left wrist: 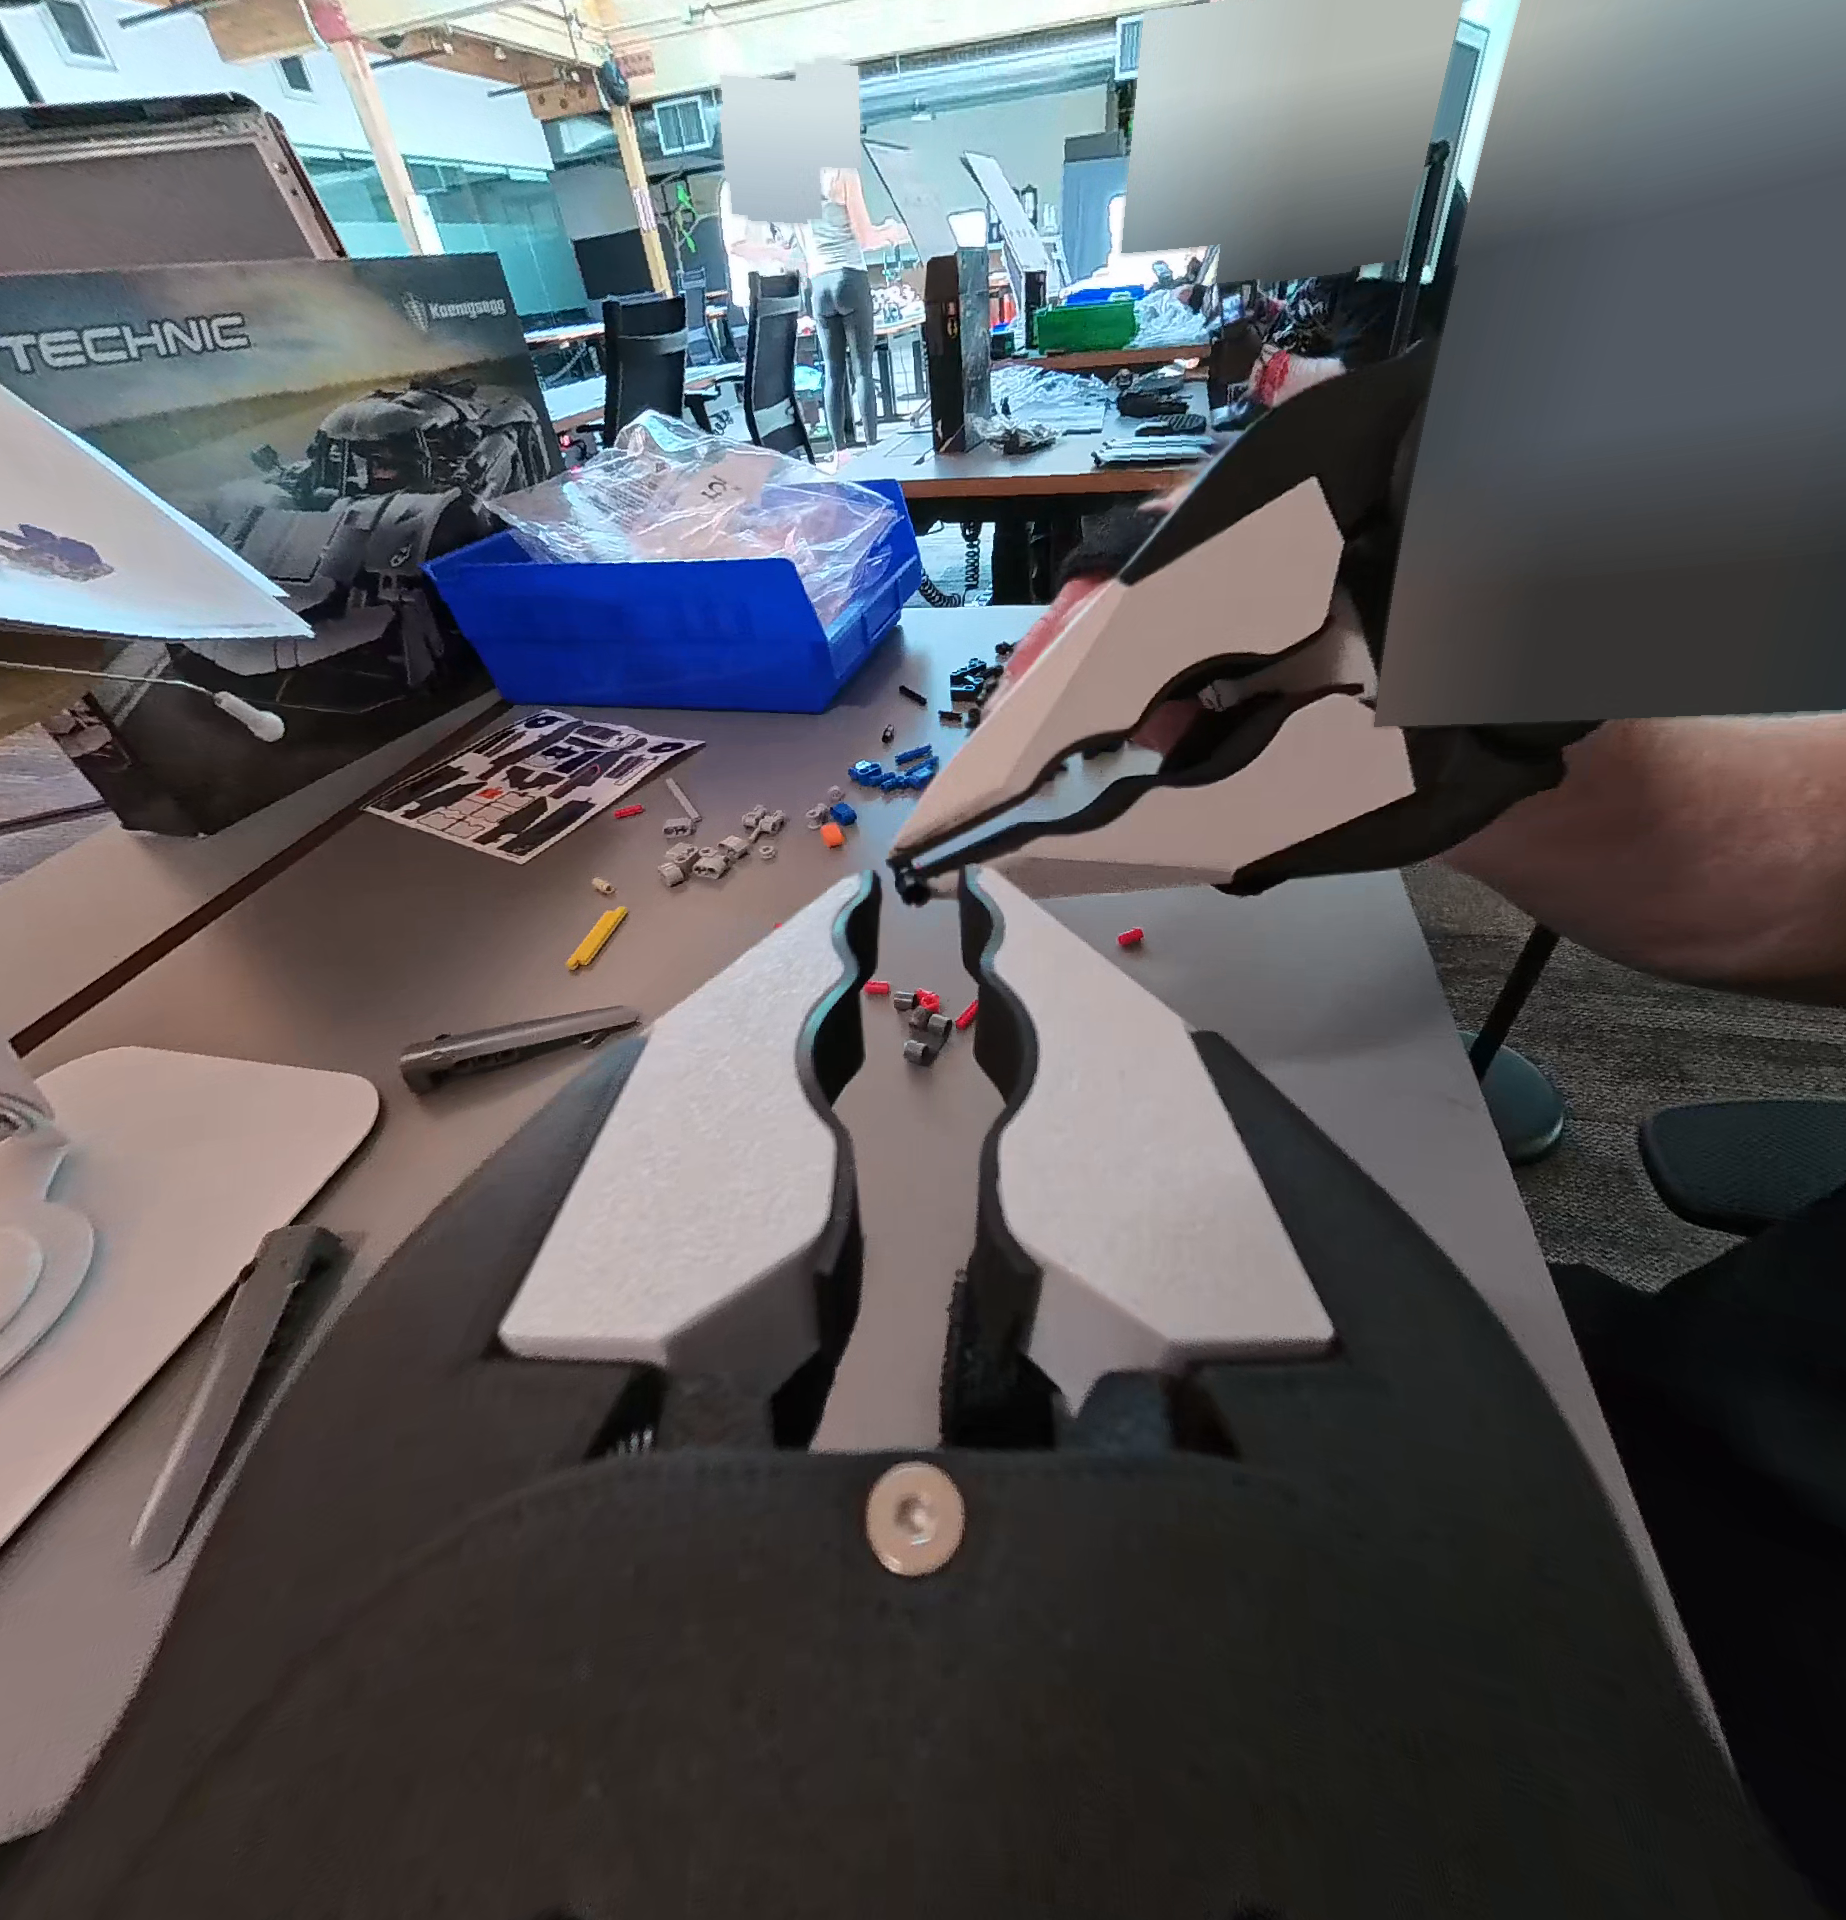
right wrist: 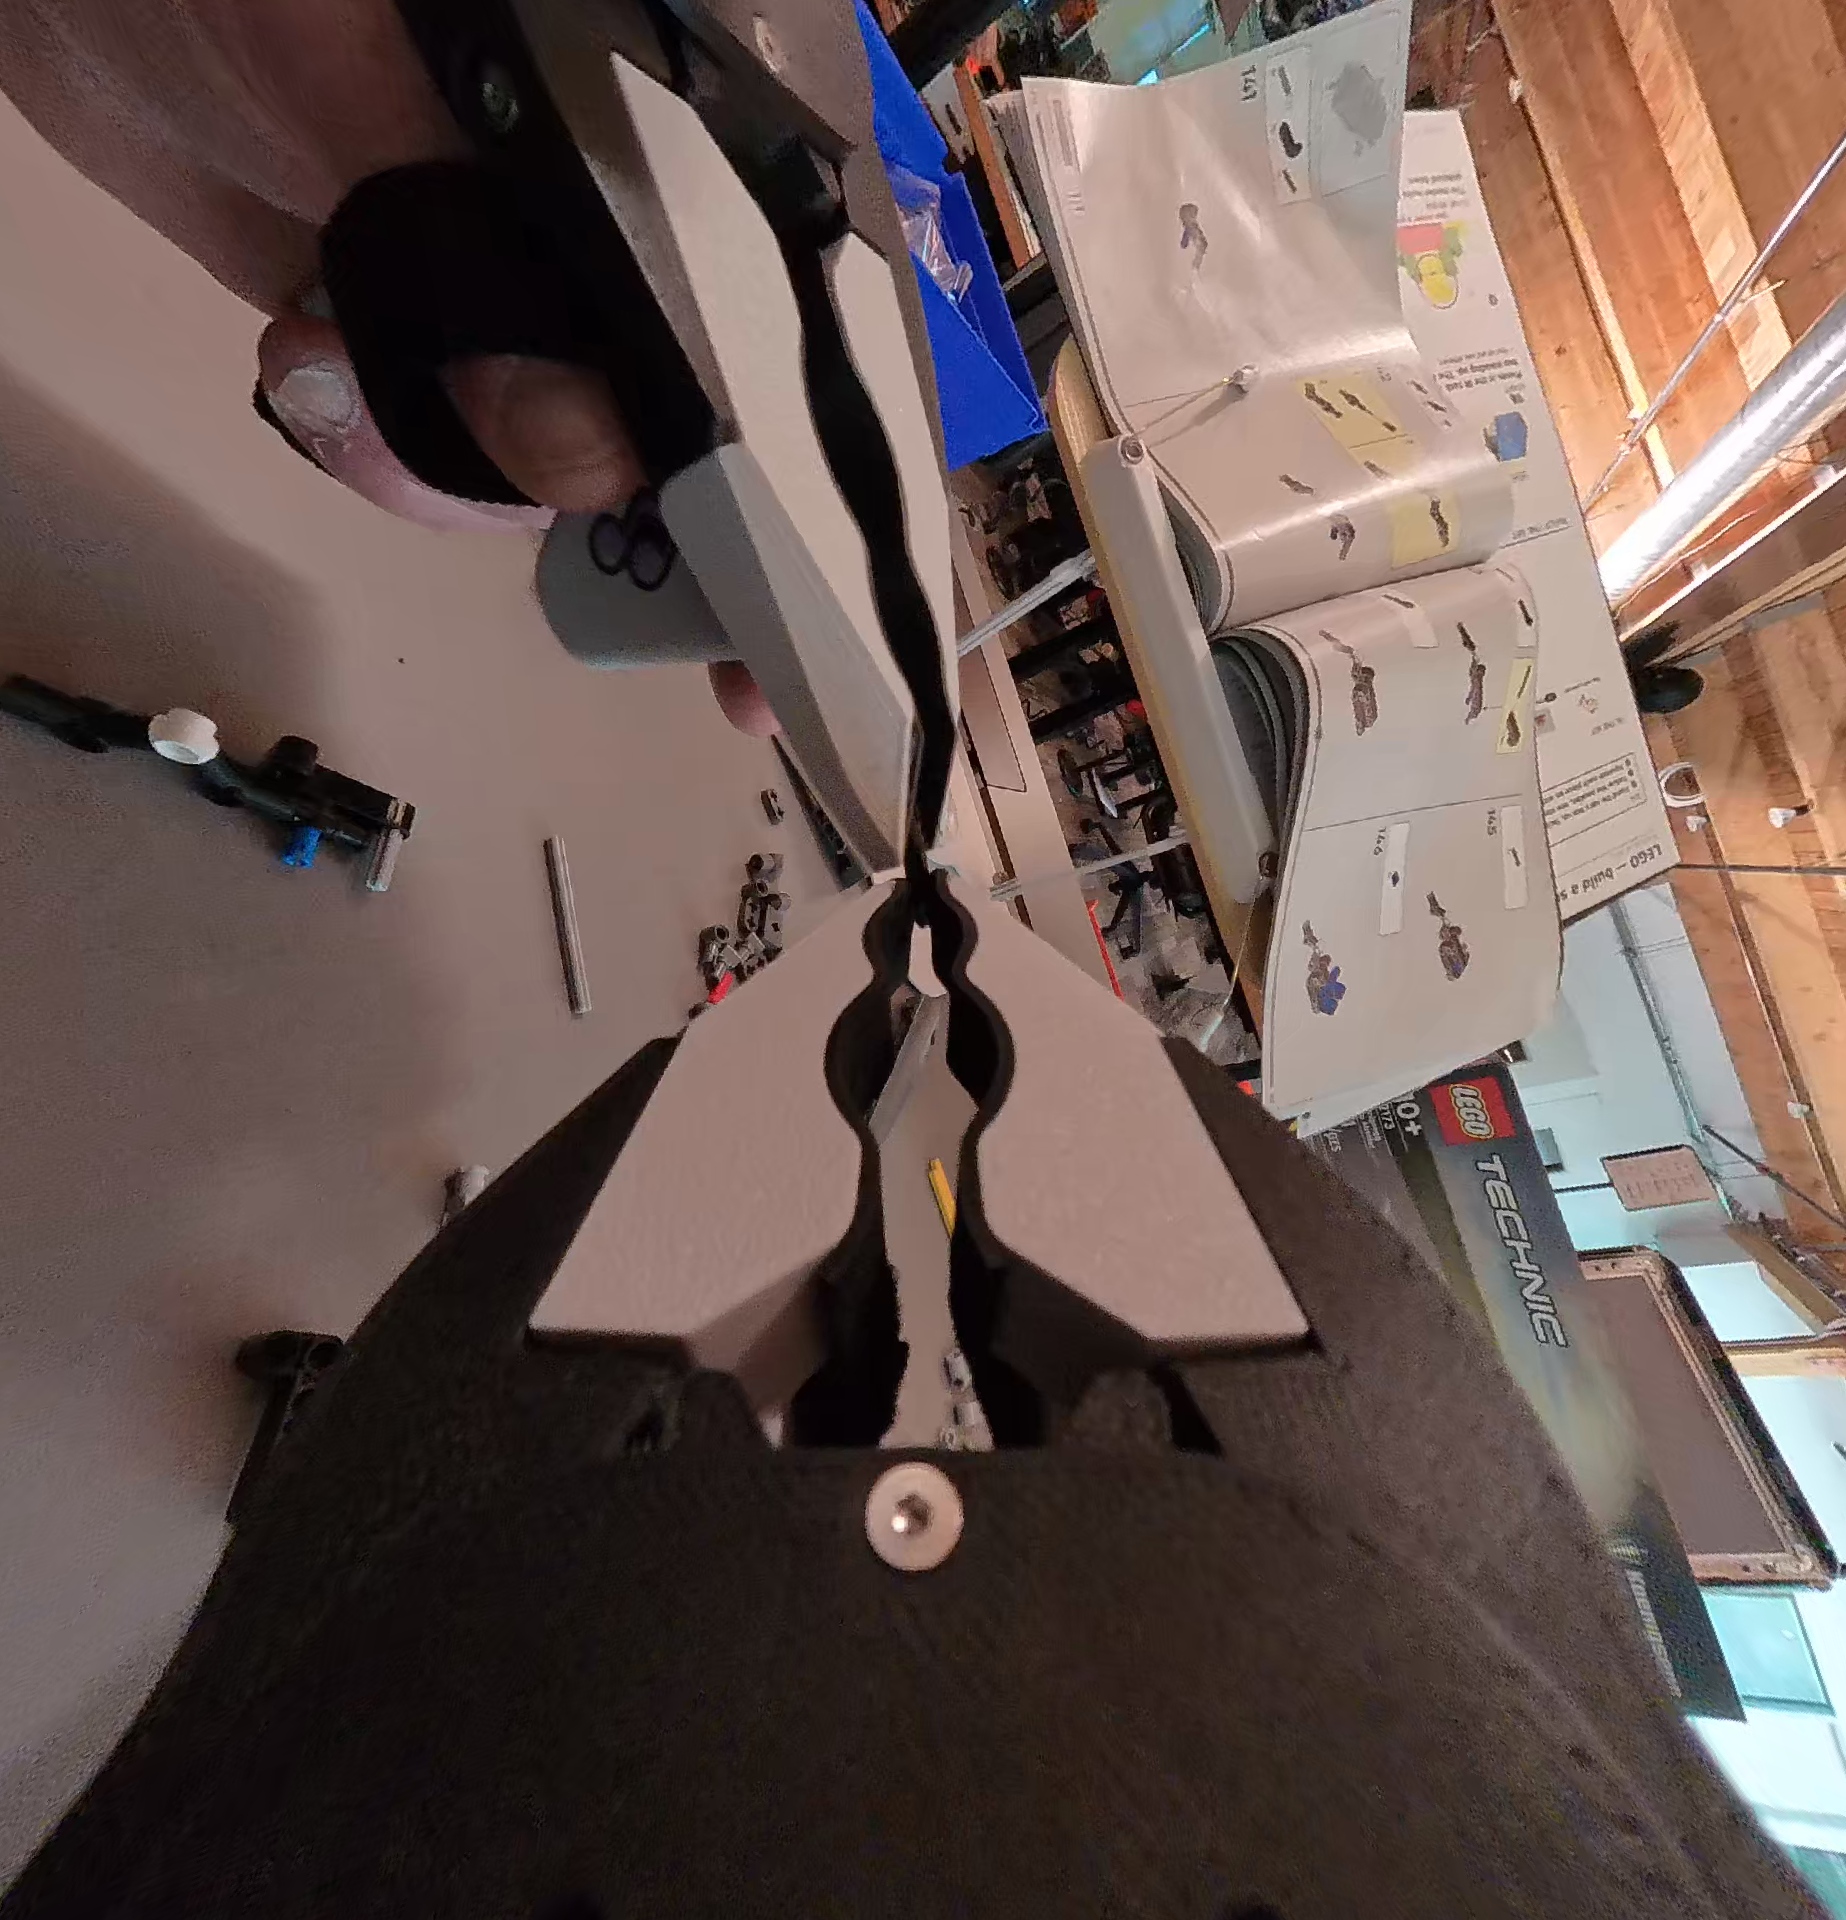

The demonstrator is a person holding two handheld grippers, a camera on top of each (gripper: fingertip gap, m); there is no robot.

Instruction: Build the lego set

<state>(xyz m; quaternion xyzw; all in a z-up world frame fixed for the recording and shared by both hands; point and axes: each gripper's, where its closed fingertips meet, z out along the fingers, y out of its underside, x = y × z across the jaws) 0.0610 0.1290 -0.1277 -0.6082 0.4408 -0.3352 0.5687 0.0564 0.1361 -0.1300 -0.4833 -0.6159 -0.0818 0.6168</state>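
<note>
The left hand-held gripper (left wrist: 919, 883) hangs above the grey counter (left wrist: 275, 935) with its two fingertips a narrow way apart. Between them sits a small black piece (left wrist: 911, 888), and there is a gap between it and each left pad. That piece is pinched at the very tips of the right hand-held gripper (left wrist: 903, 868), which reaches in from the right with its fingers closed on it; in the right wrist view the two hand-held grippers meet tip to tip.

Counted on the counter in the left wrist view:
- one blue bin (left wrist: 680, 623) with a clear plastic bag (left wrist: 690, 499) in it
- one sticker sheet (left wrist: 534, 779) in front of the bin
- two yellow rods (left wrist: 597, 937) lying side by side
- one long grey beam (left wrist: 514, 1044) near the left hand-held gripper
- one orange piece (left wrist: 832, 834)
- one lone red pin (left wrist: 1131, 937) to the right
- a cluster of grey connectors (left wrist: 716, 852) — too small to count
- a heap of blue pieces (left wrist: 893, 769) and one of black pieces (left wrist: 976, 681), also too small to count
- some grey bushes and red pins (left wrist: 924, 1013) below the left hand-held gripper's fingers

One printed box (left wrist: 275, 436) stands behind, and one open instruction booklet (right wrist: 1366, 623) rests on a stand.
</note>
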